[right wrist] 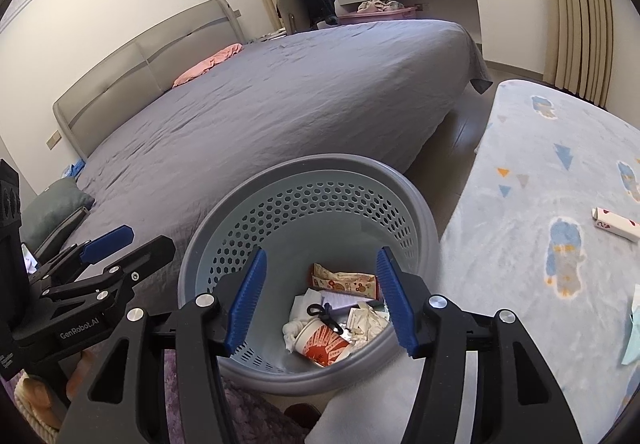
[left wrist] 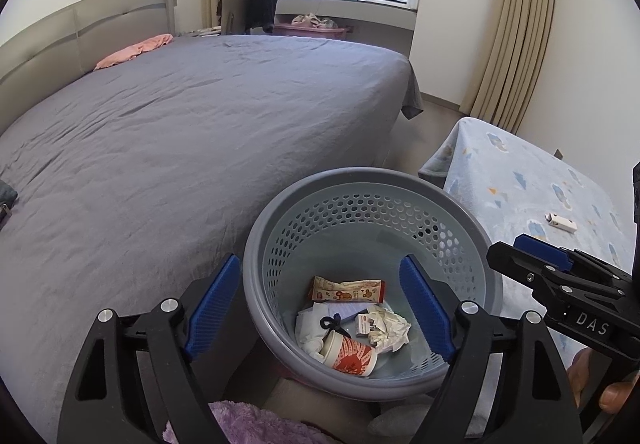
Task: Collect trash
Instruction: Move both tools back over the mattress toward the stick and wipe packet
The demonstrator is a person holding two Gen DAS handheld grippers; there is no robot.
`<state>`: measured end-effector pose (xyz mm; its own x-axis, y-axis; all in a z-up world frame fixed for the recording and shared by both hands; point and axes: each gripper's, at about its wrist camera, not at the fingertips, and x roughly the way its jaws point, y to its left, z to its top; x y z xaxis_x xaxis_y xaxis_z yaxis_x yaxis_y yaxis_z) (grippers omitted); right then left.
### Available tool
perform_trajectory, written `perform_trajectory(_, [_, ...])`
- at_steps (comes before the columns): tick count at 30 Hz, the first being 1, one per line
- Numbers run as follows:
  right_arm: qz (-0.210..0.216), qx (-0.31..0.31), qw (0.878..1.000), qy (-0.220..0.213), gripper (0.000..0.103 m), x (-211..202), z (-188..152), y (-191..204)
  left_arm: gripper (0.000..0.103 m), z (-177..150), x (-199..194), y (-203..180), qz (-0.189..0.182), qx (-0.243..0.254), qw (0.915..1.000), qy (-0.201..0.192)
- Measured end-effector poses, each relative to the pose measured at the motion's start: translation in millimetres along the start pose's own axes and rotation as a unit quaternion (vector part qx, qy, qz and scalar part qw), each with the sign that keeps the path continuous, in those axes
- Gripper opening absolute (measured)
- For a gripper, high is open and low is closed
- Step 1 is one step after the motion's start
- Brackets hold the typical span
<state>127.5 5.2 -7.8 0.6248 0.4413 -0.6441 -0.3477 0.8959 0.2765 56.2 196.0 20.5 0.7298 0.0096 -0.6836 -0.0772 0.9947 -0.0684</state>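
A round grey perforated trash basket [left wrist: 372, 180] [right wrist: 312, 164] stands on the floor between the bed and a low table. Inside lie a red-and-white paper cup [left wrist: 352, 356] [right wrist: 324, 344], a snack wrapper [left wrist: 348, 290] [right wrist: 344, 280], crumpled white paper [left wrist: 390, 326] [right wrist: 370, 320] and a small black loop [left wrist: 332, 321]. My left gripper [left wrist: 320, 308] is open and empty above the basket. My right gripper [right wrist: 322, 298] is open and empty above it too. Each gripper shows in the other's view: right [left wrist: 540, 256], left [right wrist: 106, 238].
A large bed with a grey sheet [left wrist: 180, 132] [right wrist: 280, 96] lies to the left. A table with a light blue patterned cloth [left wrist: 532, 188] [right wrist: 560, 204] stands to the right, with a small white packet [left wrist: 562, 223] [right wrist: 616, 224] and a pale blue paper [right wrist: 634, 332]. A purple rug [left wrist: 248, 424] lies below.
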Motion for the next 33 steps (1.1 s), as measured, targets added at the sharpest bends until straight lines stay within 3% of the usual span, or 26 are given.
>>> perform_trajectory(17, [-0.045, 0.045, 0.998, -0.020, 0.056, -61.1, -29.9, -48.3, 0.081, -7.9, -16.5, -42.5, -0.036, 0.023, 0.9991, 0.003])
perform_trajectory(26, [-0.081, 0.088, 0.992, -0.035, 0.056, -100.2, -55.0, -97.0, 0.082, -12.3, -21.0, -82.0, -0.063, 0.044, 0.9970, 0.009])
perform_trajectory(33, [-0.119, 0.148, 0.981, -0.038, 0.056, -126.4, -86.3, -145.1, 0.082, -17.9, -20.0, -115.6, -0.087, 0.064, 0.9941, 0.016])
